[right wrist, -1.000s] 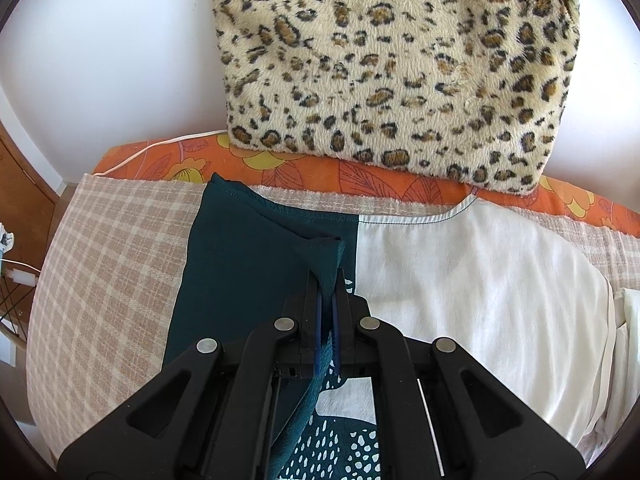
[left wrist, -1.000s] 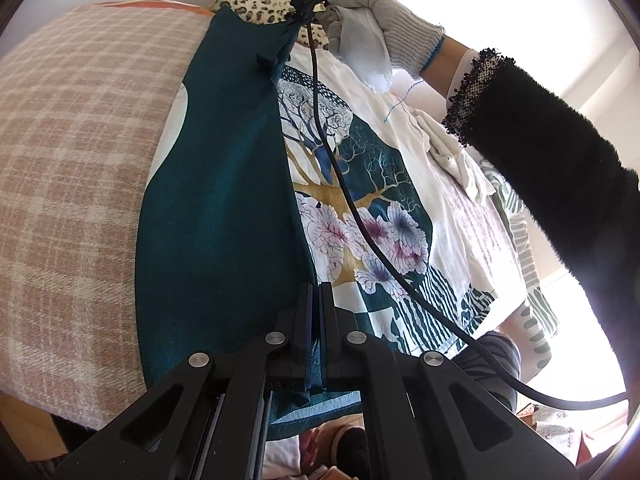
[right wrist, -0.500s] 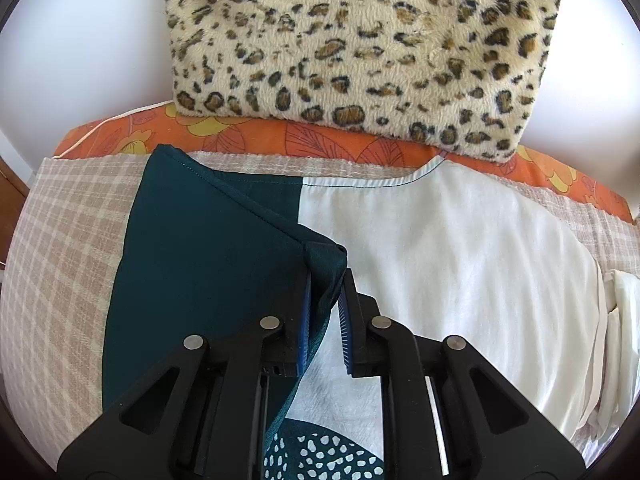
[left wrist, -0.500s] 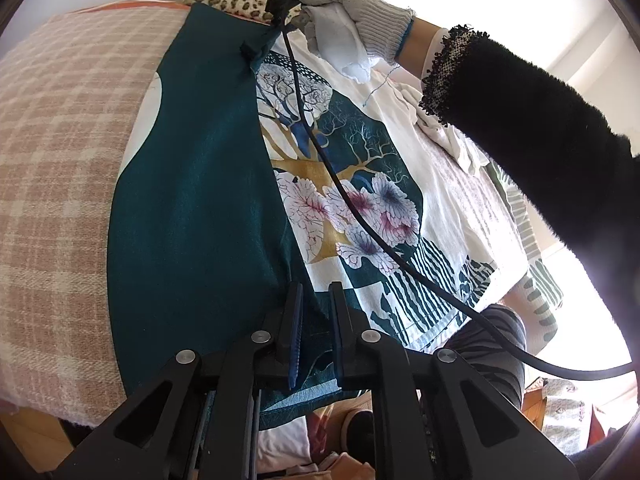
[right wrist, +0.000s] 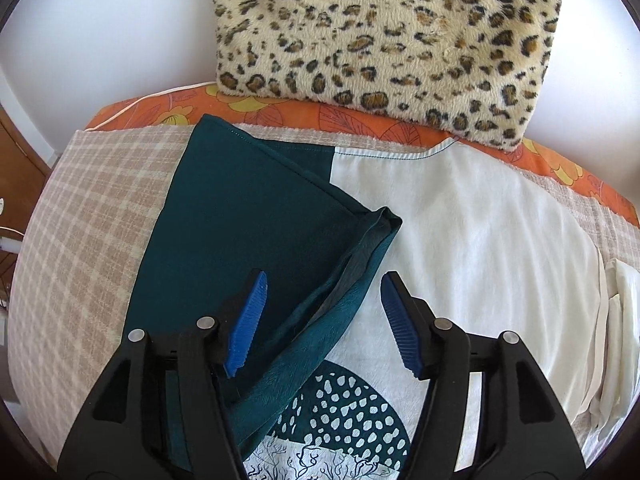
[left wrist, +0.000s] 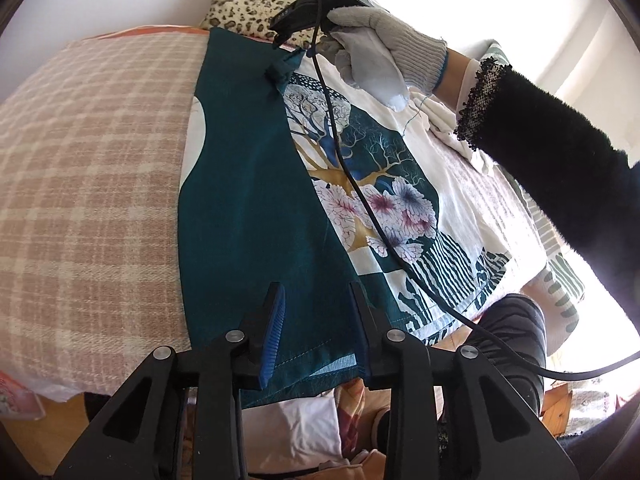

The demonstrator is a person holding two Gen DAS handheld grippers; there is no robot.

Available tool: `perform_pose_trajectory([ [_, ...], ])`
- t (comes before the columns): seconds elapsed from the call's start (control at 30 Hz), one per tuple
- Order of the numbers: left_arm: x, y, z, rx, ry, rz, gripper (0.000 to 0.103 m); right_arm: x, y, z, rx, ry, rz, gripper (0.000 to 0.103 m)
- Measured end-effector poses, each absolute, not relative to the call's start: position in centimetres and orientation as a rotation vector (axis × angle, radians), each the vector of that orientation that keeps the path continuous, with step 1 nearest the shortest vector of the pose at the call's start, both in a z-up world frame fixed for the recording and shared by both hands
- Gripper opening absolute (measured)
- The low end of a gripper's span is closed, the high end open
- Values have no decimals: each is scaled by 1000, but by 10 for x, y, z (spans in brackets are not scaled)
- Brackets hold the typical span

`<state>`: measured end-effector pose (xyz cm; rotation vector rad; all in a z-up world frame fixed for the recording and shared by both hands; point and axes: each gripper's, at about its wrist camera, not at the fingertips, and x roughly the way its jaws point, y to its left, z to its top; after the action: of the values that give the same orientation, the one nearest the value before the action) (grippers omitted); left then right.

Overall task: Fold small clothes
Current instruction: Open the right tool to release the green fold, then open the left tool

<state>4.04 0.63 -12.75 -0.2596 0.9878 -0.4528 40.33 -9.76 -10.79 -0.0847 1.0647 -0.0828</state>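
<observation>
One garment [left wrist: 248, 208], a thin top in teal and white with a tree-and-flower print, lies flat on a checked blanket [left wrist: 92, 184] over the bed; its teal side panel is folded inward over the printed front, the folded edge running lengthwise. The cloth looks light, limp and somewhat smooth, so by judgement it will drape and slide rather than hold a crease; best taken at the hemmed corners or along the folded edge, two layers pinched together. Left tongs [left wrist: 318, 320]: jaws have just been opening, now spread astride the teal hem at the garment's near end, pads not pressing. Right tongs [right wrist: 322, 320]: jaws likewise just opened, spread wide, the bunched teal corner [right wrist: 376, 228] lying loose between and ahead of them; a gloved hand [left wrist: 380, 56] carries this tool in the left view. Count: one garment in work; two tongs; one leopard-print cushion [right wrist: 384, 40] at the head of the bed; pale folded cloth [right wrist: 616, 320] at the right edge, number unclear.
</observation>
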Motion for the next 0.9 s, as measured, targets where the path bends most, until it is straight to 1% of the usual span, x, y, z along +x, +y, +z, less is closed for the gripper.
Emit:
perform_pose_trajectory([
  [0.1, 38, 5, -131, -255, 998, -448, 30, 396, -94, -120, -112, 1064, -63, 64],
  [0.27, 39, -1, -135, -219, 1005, -451, 30, 389, -91, -141, -295, 1069, -110, 64],
  [0.4, 41, 1, -135, -231, 1004, -451, 30, 384, -112, -137, -376, 1069, -201, 64],
  [0.7, 42, -5, -126, -205, 984, -445, 30, 365, -139, -106, -237, 1023, -201, 64],
  [0.9, 39, -15, -109, -144, 920, -437, 30, 333, -157, -74, -89, 961, -117, 64],
])
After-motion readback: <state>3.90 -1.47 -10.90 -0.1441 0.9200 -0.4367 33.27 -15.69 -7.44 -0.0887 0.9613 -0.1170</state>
